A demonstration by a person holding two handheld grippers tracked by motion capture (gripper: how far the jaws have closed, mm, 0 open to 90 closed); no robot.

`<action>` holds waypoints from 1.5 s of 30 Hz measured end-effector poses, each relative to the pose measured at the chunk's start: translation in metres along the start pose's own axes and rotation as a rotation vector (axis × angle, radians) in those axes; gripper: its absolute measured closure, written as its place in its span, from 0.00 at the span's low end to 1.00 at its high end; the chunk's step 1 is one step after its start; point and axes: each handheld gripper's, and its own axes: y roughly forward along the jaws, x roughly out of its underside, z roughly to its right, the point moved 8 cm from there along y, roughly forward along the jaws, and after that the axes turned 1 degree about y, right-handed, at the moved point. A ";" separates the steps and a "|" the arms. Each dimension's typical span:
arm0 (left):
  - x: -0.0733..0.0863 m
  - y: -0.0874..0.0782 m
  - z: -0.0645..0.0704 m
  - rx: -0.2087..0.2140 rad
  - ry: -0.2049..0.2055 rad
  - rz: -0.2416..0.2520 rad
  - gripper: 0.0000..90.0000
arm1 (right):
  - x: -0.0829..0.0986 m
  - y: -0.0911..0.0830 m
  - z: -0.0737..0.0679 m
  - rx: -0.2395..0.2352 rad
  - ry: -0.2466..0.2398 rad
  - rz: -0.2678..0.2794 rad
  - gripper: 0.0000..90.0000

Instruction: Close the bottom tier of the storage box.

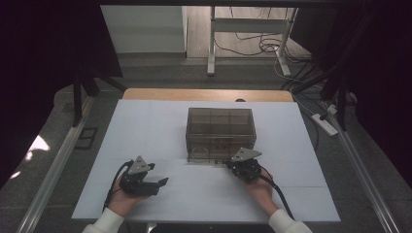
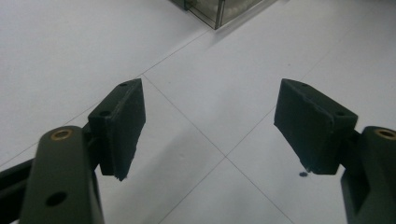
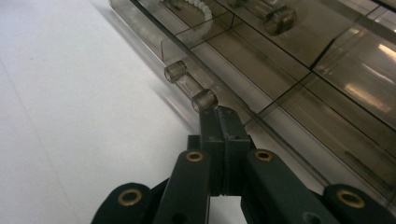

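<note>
A smoky see-through drawer box (image 1: 221,128) stands at the middle of the white table (image 1: 145,131). My right gripper (image 1: 228,164) lies at the box's front right, shut. In the right gripper view its jaws are pressed together with nothing between them. The right gripper's (image 3: 222,116) tip sits right at the near end of a clear bar handle (image 3: 189,86) on the box's (image 3: 289,79) front; whether they touch is unclear. My left gripper (image 1: 163,183) rests at the front left, pointing right. In the left gripper view it (image 2: 210,126) stands open over bare table, pads (image 2: 123,126) wide apart.
A white beaded ring (image 3: 198,14) and a clear cylinder (image 3: 275,16) lie inside the box's compartments. One corner of the box (image 2: 219,9) is at the top of the left gripper view. Beyond the table are a desk frame (image 1: 211,43), floor cables (image 1: 262,46) and a power strip (image 1: 324,124).
</note>
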 end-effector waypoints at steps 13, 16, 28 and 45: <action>0.000 0.000 0.000 0.002 0.000 0.000 0.29 | -0.002 0.006 0.008 0.014 0.012 -0.005 0.99; 0.000 0.000 -0.001 0.002 0.000 -0.001 0.29 | -0.003 0.008 0.009 0.015 0.019 -0.003 0.99; 0.001 0.001 -0.001 0.002 0.002 -0.003 0.29 | -0.007 0.013 0.016 0.029 0.022 -0.005 0.99; 0.001 0.001 -0.001 0.002 0.004 -0.006 0.29 | -0.012 0.022 0.026 0.072 -0.001 -0.011 0.99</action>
